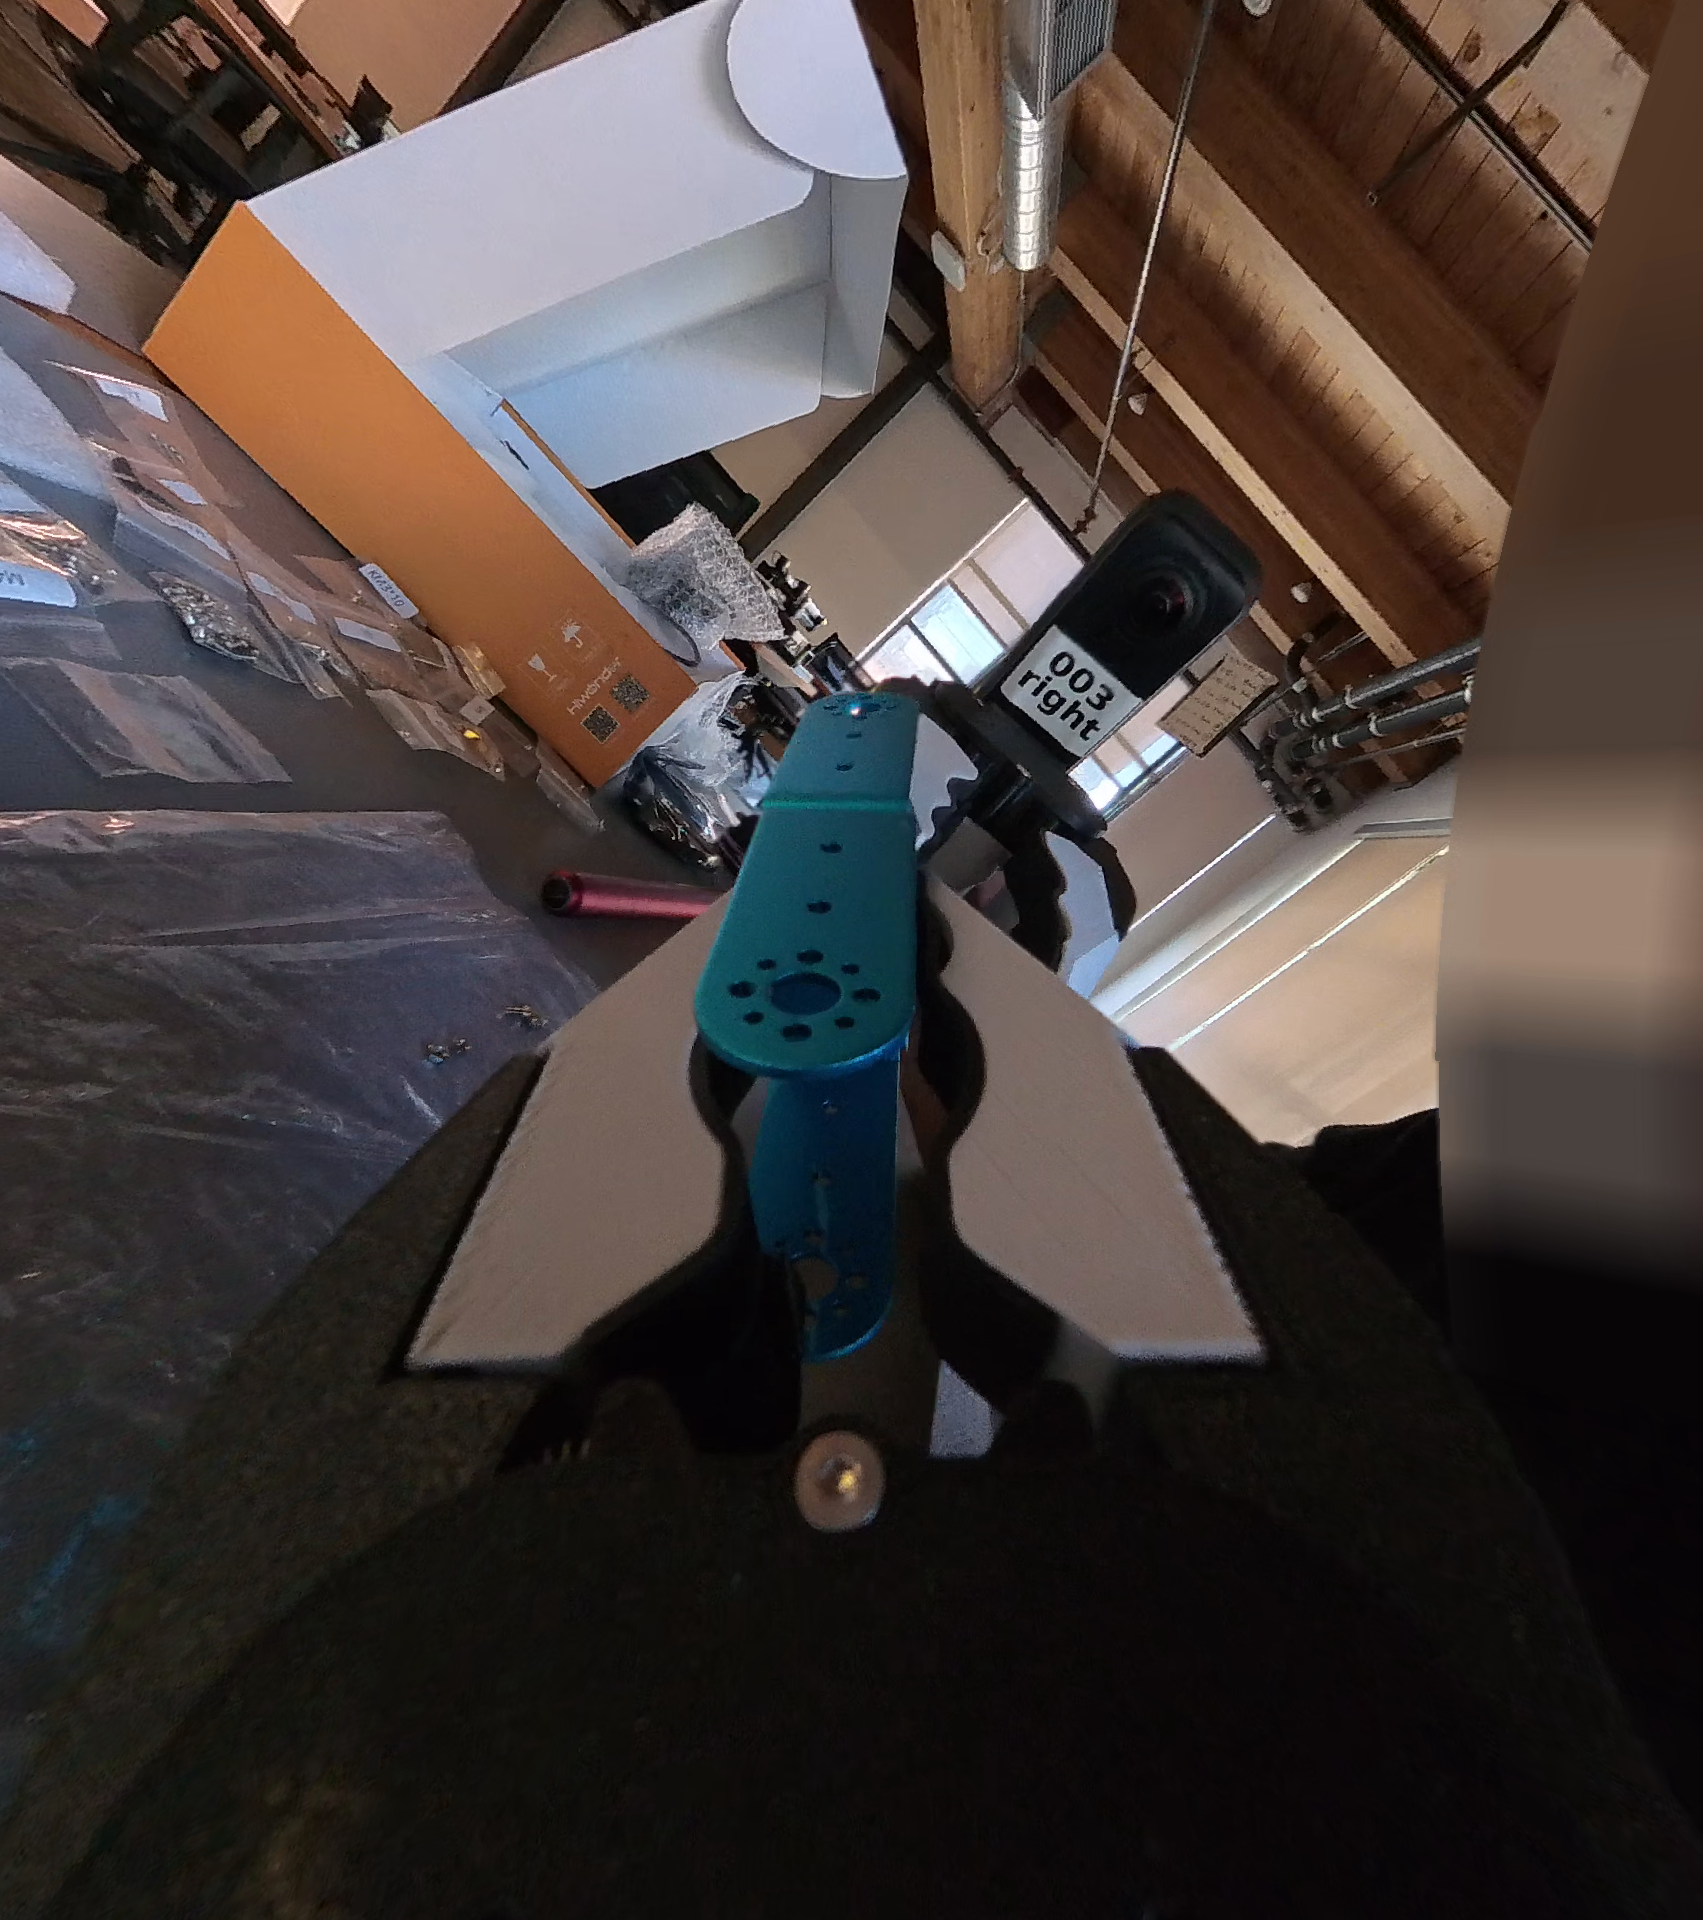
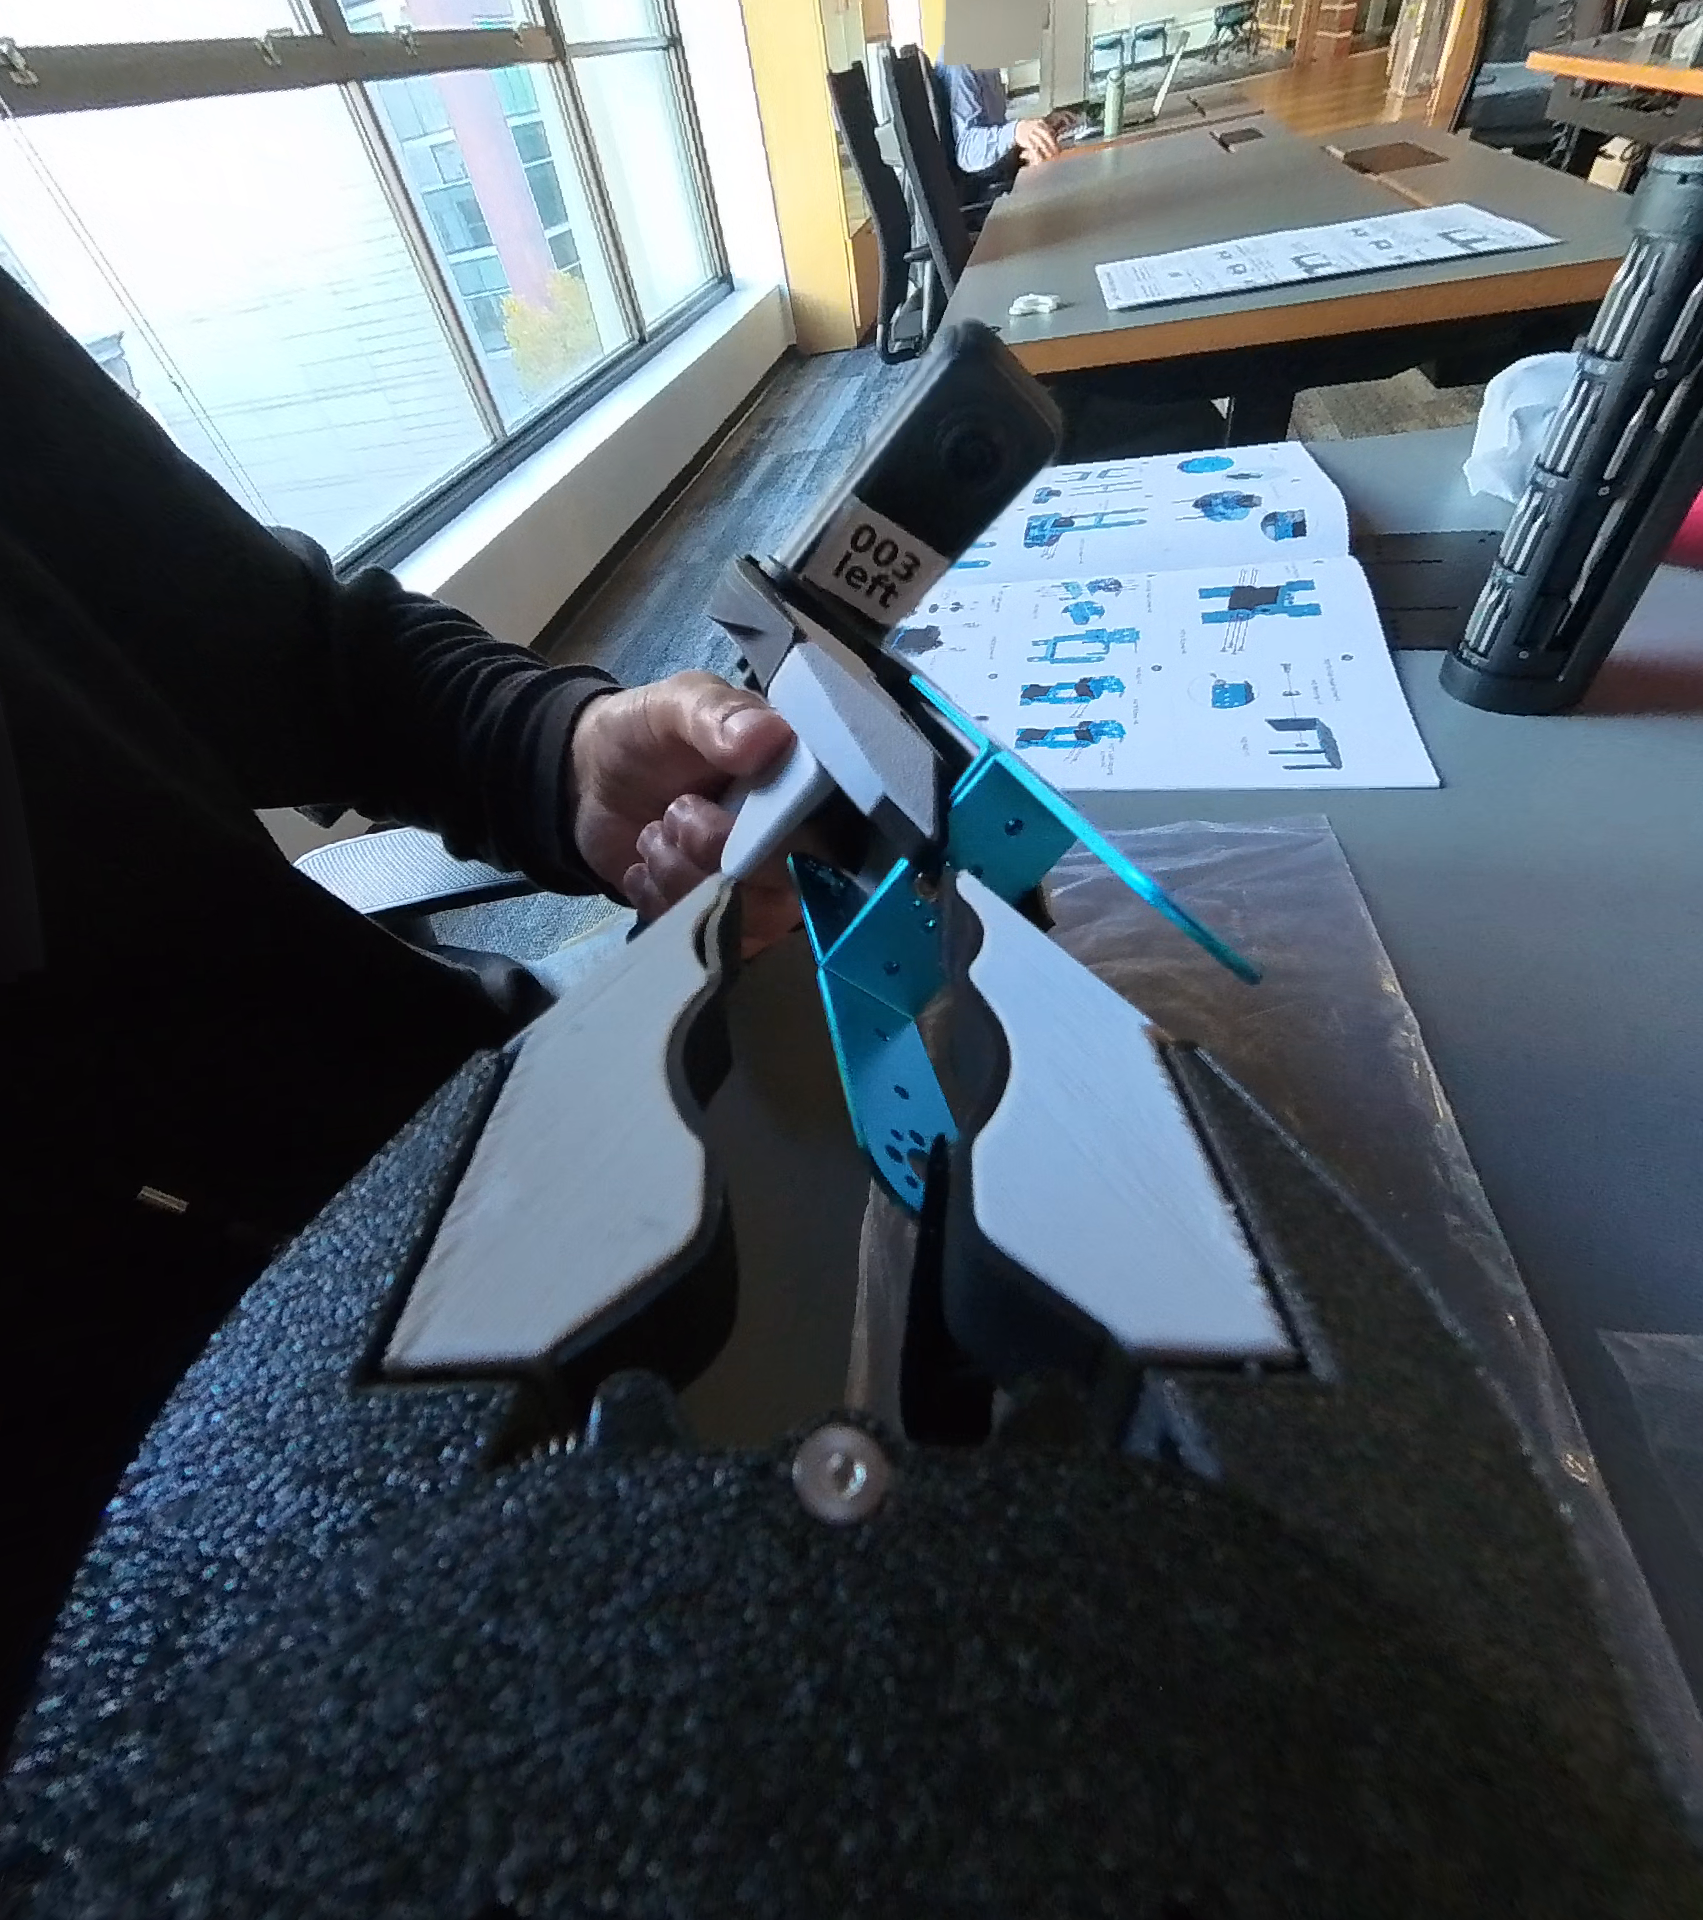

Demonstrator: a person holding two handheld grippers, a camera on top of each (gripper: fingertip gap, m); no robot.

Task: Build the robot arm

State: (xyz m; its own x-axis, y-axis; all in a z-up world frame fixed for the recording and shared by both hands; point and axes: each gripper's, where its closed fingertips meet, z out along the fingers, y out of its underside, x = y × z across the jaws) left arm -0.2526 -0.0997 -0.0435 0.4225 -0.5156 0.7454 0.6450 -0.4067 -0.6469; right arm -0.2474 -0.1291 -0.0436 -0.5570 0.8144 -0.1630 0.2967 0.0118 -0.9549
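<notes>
Left hand-held gripper (image 1: 831, 1049): pinching a blue anodised metal bracket with punched holes (image 1: 811, 935), the white fingers (image 1: 566, 1174) pressing in on its lower leg; lifting clear of the desk.
Right hand-held gripper (image 2: 857, 977): spreading, fingers apart, flanking a second folded blue metal bracket (image 2: 878, 1039); touching at its right finger, grip not clear.
Key relation: lying dead ahead of both, the two brackets meeting near the fingertips; long axis of the left bracket running forward, away from its camera; left hand-held gripper nearer and carrying it.
Beneath: spreading across the grey desk (image 2: 1553, 935), a clear plastic sheet (image 2: 1294, 1039).
Nearby: lying open, a white instruction booklet with blue diagrams (image 2: 1190, 644); standing beside it, a black cylindrical bit holder (image 2: 1616, 468).
Far side: standing open, an orange and white cardboard box (image 1: 431, 395); lying flat, small clear bags of fasteners (image 1: 203, 613); resting on the desk, a magenta metal tube (image 1: 618, 894).
</notes>
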